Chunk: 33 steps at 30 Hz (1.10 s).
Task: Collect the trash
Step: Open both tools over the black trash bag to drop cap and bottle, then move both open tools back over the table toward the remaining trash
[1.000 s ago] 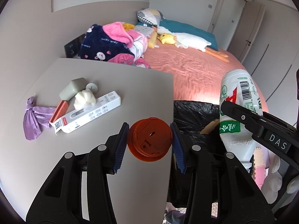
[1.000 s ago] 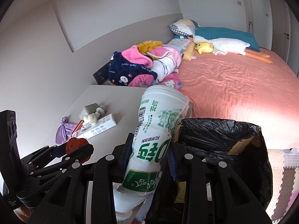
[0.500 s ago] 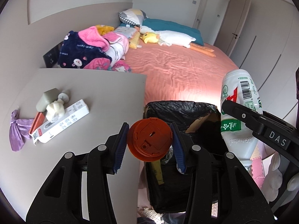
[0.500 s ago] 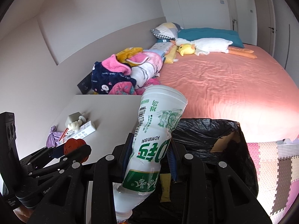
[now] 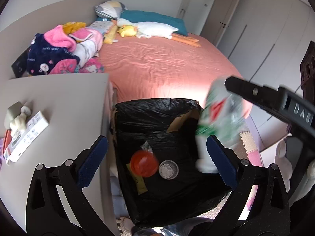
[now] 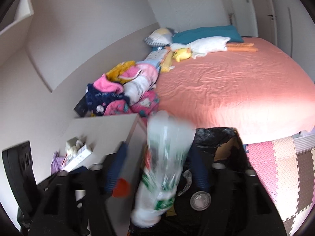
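A bin lined with a black bag (image 5: 157,110) stands between the table and the bed; it also shows in the right wrist view (image 6: 220,135). My left gripper (image 5: 157,157) is open above it. The orange lid (image 5: 144,163) is inside the bin beside a silver can end (image 5: 168,170). My right gripper (image 6: 157,167) is open over the bin. The white and green plastic bottle (image 6: 163,163), motion-blurred, is between its spread fingers, neck down, and shows blurred in the left wrist view (image 5: 216,122).
The grey table (image 5: 65,106) on the left holds a white box (image 5: 25,135), a crumpled tissue (image 5: 17,122) and a purple cloth (image 6: 57,161). The pink bed (image 5: 167,66) with clothes and plush toys lies behind. Foam floor mats (image 6: 285,161) are on the right.
Both grippers moved right, from over the table to over the bin, and opened. The orange lid left my left gripper and is now in the bin. The bottle is dropping from my right gripper.
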Each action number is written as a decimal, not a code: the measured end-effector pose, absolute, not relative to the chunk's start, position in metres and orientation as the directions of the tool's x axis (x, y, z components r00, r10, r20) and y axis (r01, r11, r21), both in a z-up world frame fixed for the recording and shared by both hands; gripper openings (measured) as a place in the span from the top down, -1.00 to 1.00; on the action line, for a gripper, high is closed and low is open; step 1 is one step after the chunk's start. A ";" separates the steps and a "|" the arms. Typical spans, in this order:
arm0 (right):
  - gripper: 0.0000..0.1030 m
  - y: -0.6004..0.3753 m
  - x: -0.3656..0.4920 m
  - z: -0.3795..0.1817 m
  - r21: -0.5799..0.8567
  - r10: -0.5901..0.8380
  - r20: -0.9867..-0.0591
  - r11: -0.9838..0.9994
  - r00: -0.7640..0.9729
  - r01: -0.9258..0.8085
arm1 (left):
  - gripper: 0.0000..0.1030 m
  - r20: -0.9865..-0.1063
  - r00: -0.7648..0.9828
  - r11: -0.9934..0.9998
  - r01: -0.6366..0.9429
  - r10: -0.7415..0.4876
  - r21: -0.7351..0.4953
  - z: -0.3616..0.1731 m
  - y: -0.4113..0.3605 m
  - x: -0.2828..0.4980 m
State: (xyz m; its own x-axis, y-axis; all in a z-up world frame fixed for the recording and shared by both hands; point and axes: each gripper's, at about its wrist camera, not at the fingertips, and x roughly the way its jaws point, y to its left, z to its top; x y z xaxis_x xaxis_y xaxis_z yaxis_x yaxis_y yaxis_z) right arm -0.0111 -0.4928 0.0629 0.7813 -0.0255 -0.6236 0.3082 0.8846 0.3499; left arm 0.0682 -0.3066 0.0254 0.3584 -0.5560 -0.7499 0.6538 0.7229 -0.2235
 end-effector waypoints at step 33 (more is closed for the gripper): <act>-0.46 -0.458 0.038 0.053 0.360 0.084 -0.644 0.910 0.760 0.205 | -0.87 -0.772 0.410 0.800 0.565 -0.486 -0.203 0.022 -0.264 0.090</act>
State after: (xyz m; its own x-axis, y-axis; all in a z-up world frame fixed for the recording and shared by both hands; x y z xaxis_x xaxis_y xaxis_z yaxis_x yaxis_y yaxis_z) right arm 0.0381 -0.4579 0.0527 0.7603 0.0837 -0.6442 0.2047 0.9103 0.3598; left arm 0.0899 -0.2636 0.0216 0.4098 -0.4857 -0.7722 0.5651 0.7997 -0.2031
